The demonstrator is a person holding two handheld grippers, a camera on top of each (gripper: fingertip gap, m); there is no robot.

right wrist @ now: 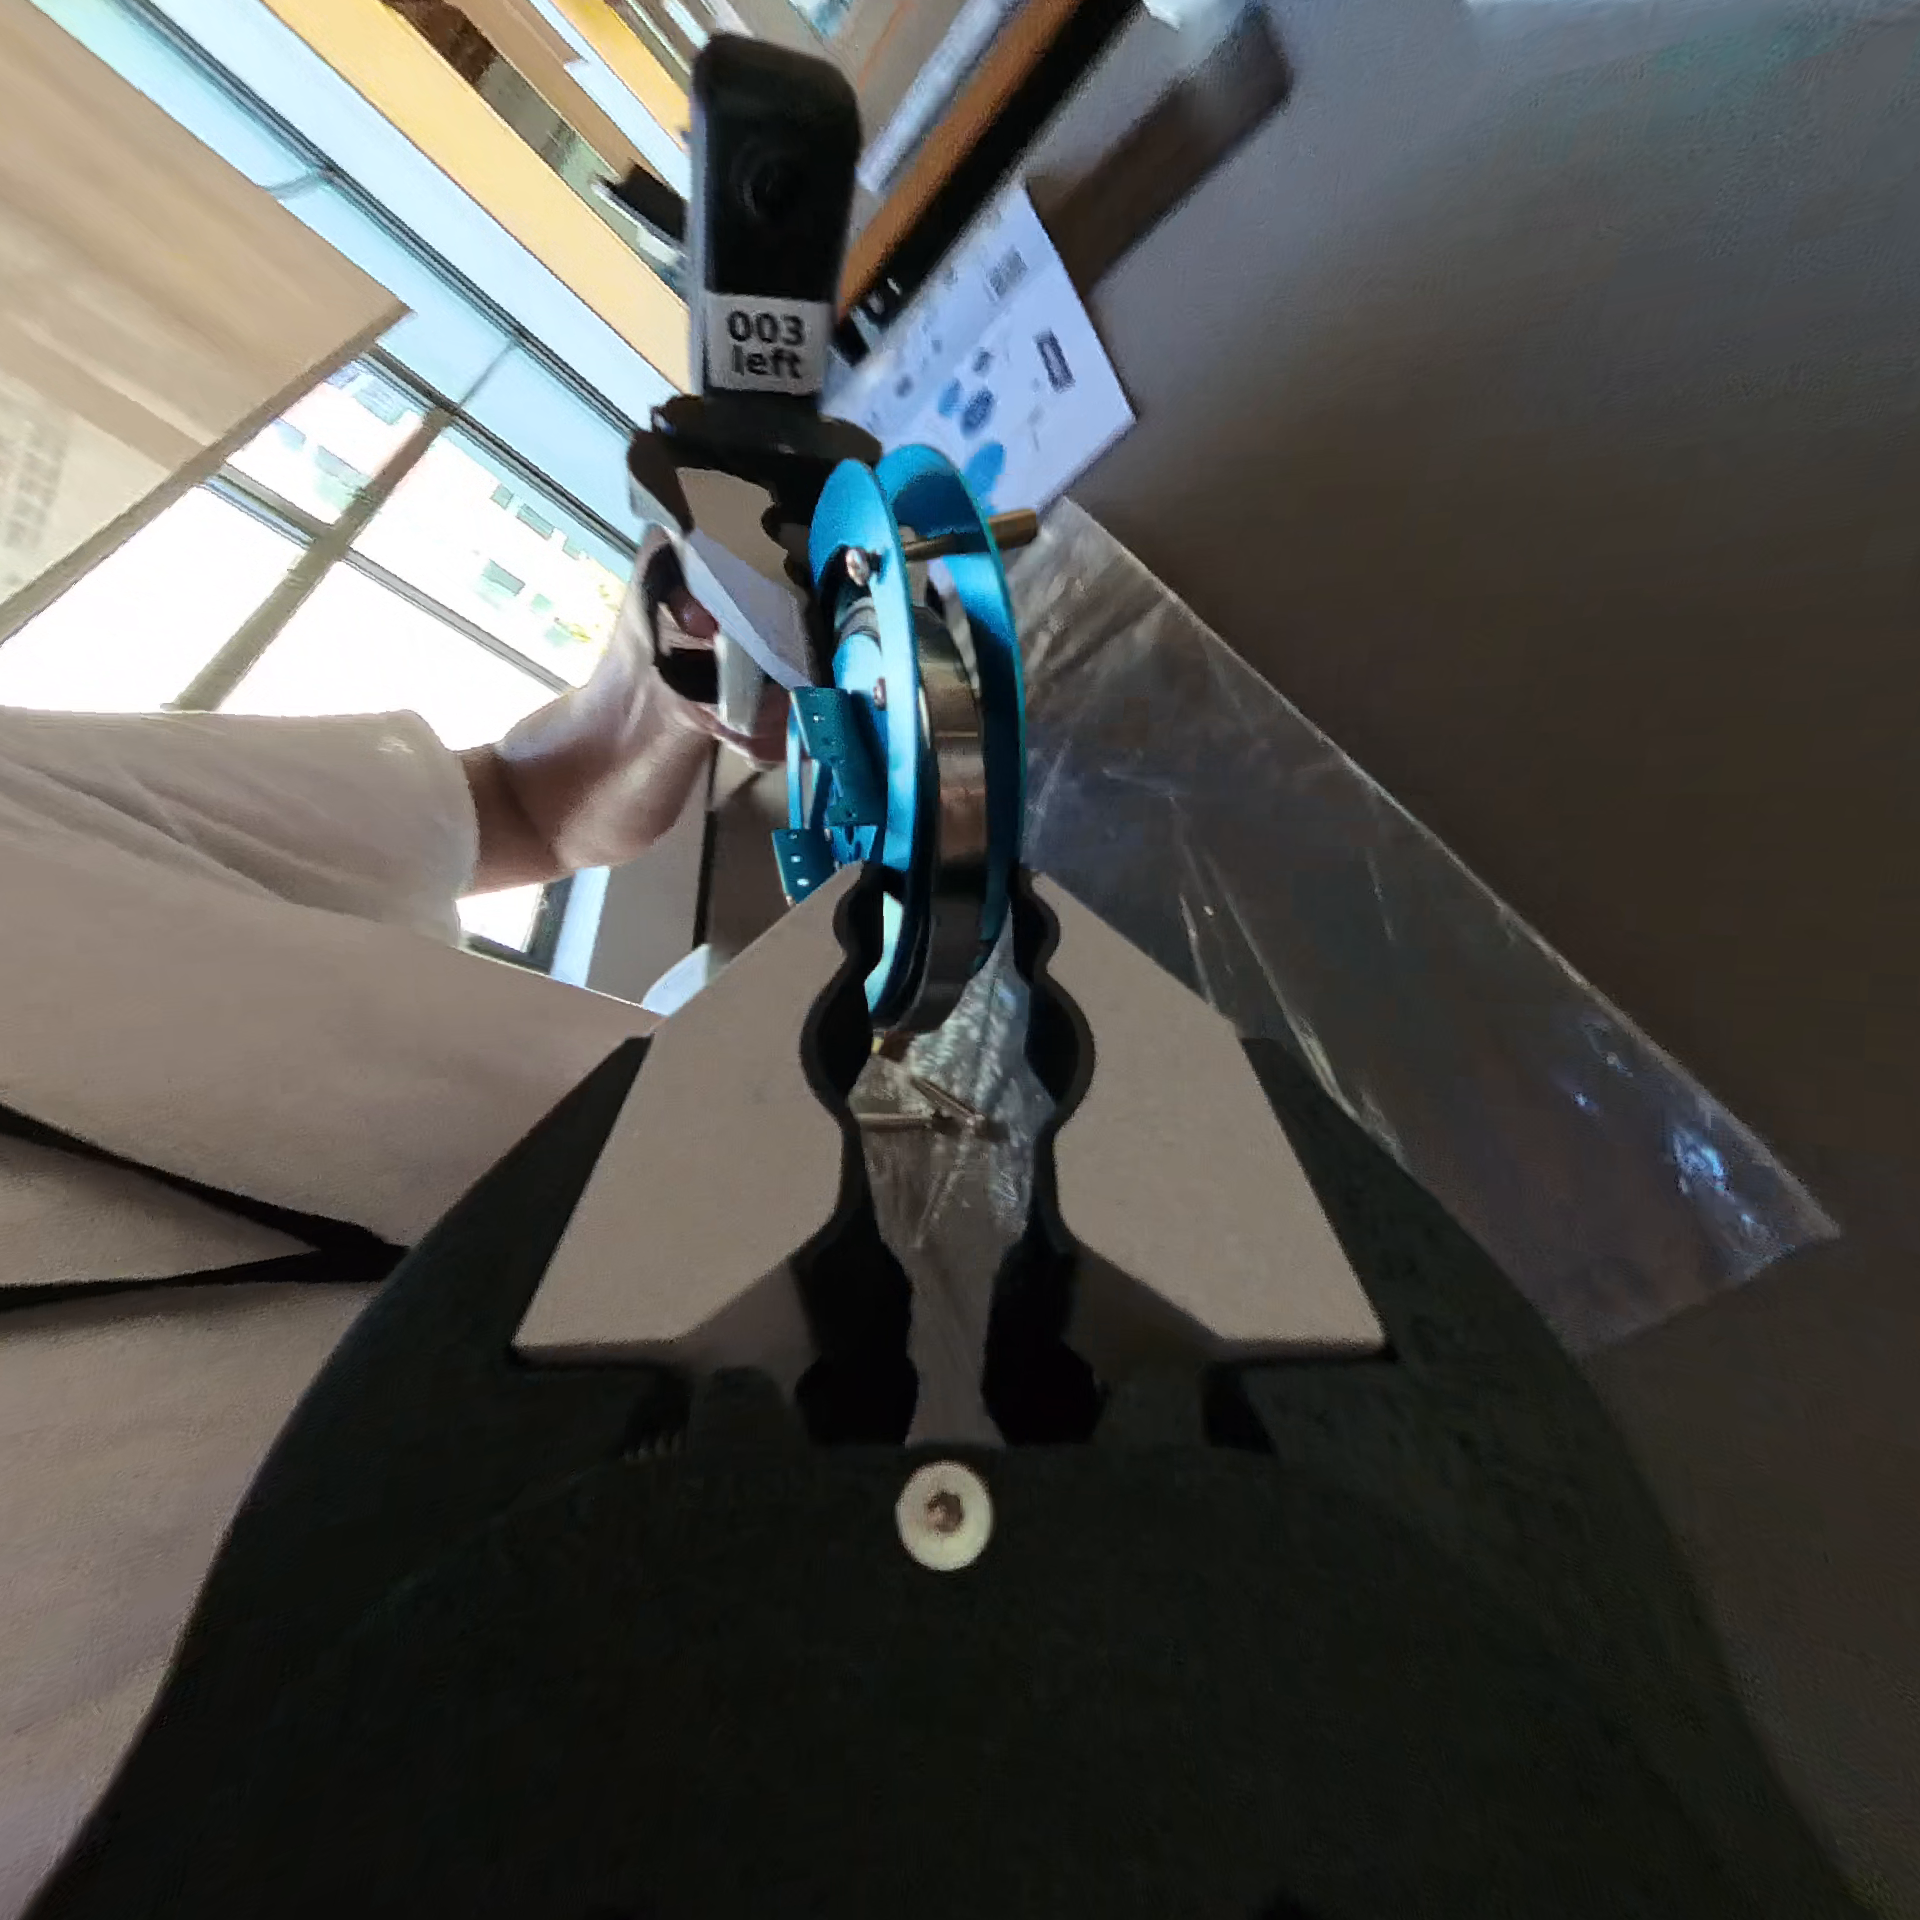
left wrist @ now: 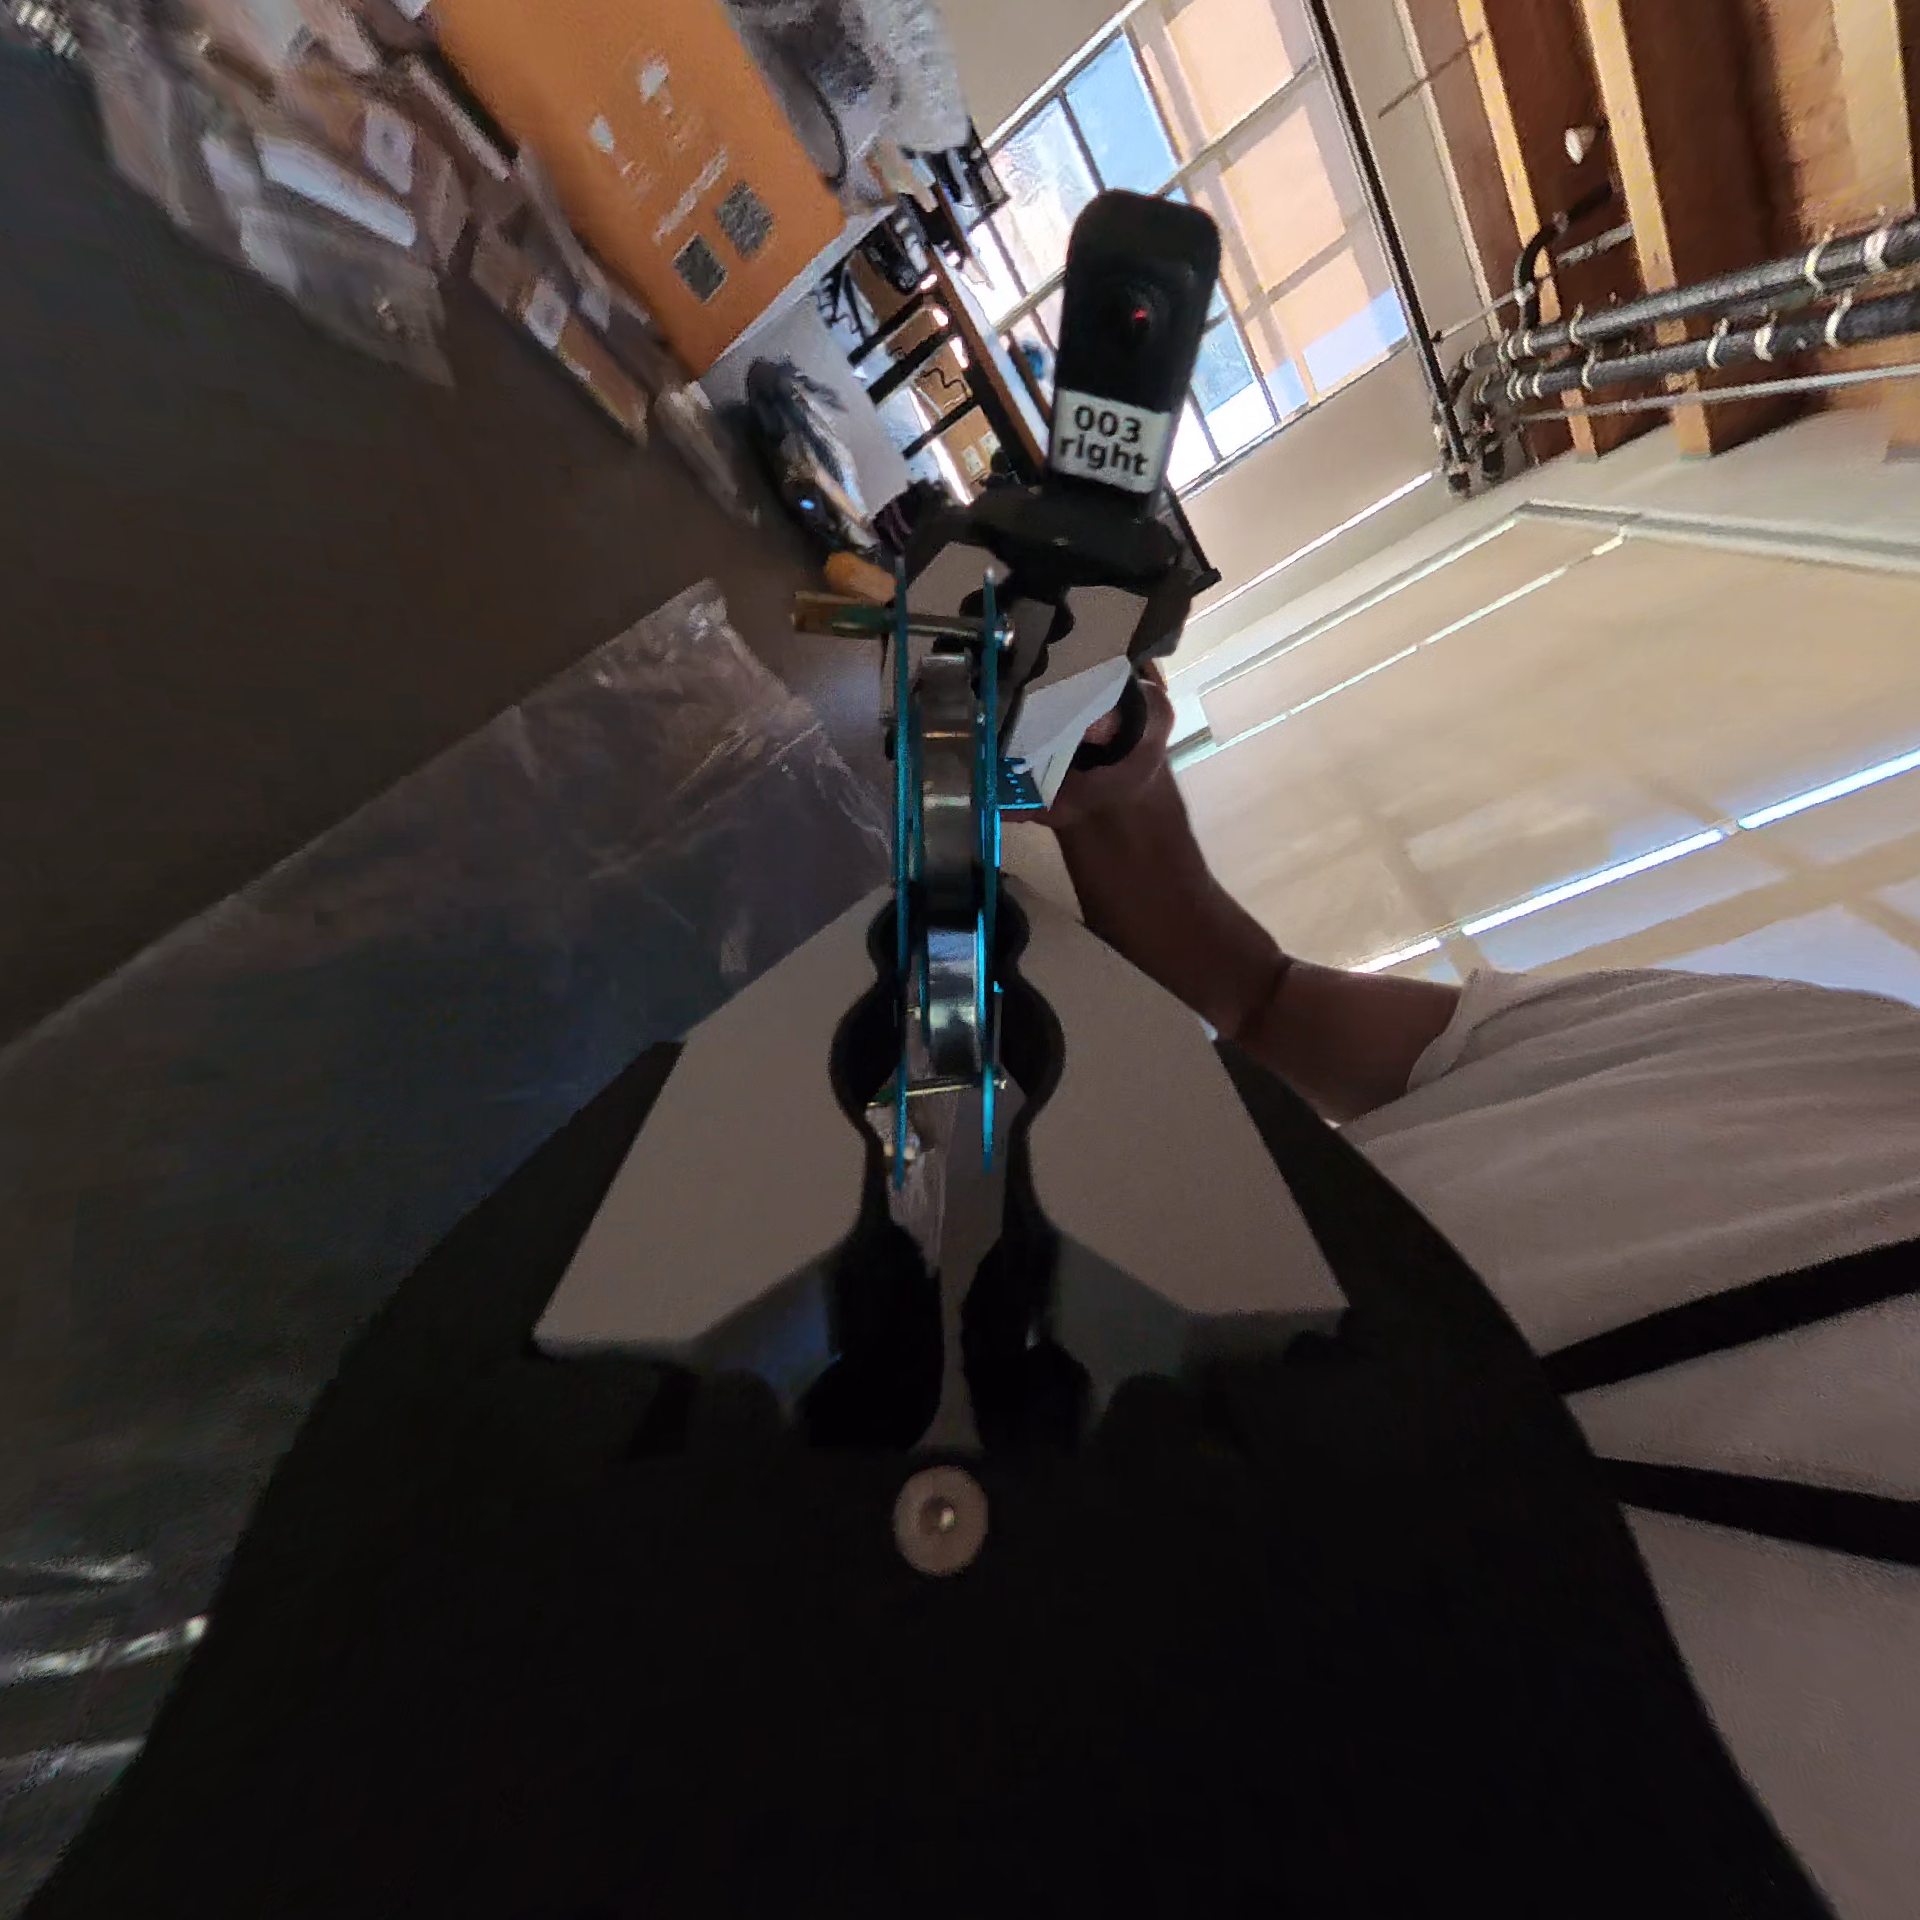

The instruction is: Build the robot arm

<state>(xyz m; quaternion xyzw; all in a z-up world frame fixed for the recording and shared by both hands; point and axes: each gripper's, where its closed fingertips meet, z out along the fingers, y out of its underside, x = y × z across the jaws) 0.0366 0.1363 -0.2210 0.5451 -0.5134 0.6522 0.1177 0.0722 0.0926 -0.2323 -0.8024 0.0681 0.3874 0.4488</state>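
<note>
Presently I am listing what is sitting between my two sets of fingers. Item one: my left gripper (left wrist: 948, 1039), jaws clenched on the near rim of the blue wheel assembly (left wrist: 940, 790), which is hanging in the air above the table and not resting on anything. Item two: my right gripper (right wrist: 940, 935), jaws likewise closed about the opposite rim of the same piece, so the two grippers are facing each other with the assembly clamped between them. Item three, the assembly itself: two thin blue discs (right wrist: 862, 665) are sandwiching a silver metal wheel (right wrist: 951, 727); a brass post (right wrist: 977, 532) is sticking out sideways near the top; a small perforated blue bracket (right wrist: 821, 790) is already sitting on one disc face, with screw heads showing there. Item four: a few loose screws (right wrist: 940, 1117) are lying on the clear plastic sheet (right wrist: 1351, 935) below, apart from the assembly. Item five: a hand (left wrist: 1132, 821) in a pale sleeve is gripping the far handle.
</note>
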